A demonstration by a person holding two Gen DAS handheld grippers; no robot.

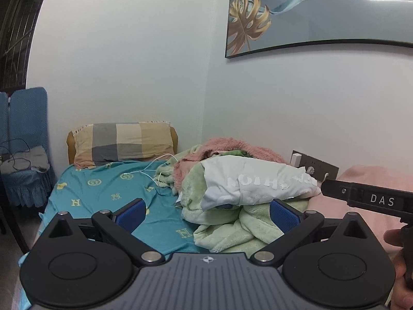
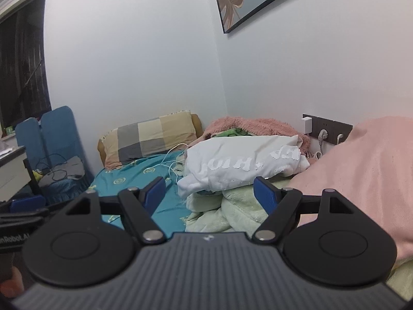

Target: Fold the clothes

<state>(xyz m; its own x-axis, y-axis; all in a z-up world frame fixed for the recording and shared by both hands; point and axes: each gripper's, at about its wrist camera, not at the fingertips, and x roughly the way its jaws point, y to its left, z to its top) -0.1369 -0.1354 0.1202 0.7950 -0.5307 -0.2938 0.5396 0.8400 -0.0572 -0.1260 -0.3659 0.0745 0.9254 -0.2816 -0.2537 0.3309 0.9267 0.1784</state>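
My left gripper (image 1: 209,213) is spread wide and empty, the teal sheet (image 1: 103,193) ahead of its left pad. My right gripper (image 2: 209,193) gapes empty too. The white shirt (image 2: 242,165) lies bunched on the green blanket (image 2: 232,214) just beyond both, probably dumped there awaiting folding.

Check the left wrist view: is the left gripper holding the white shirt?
No, the left gripper is open and empty, short of the white shirt on the green blanket.
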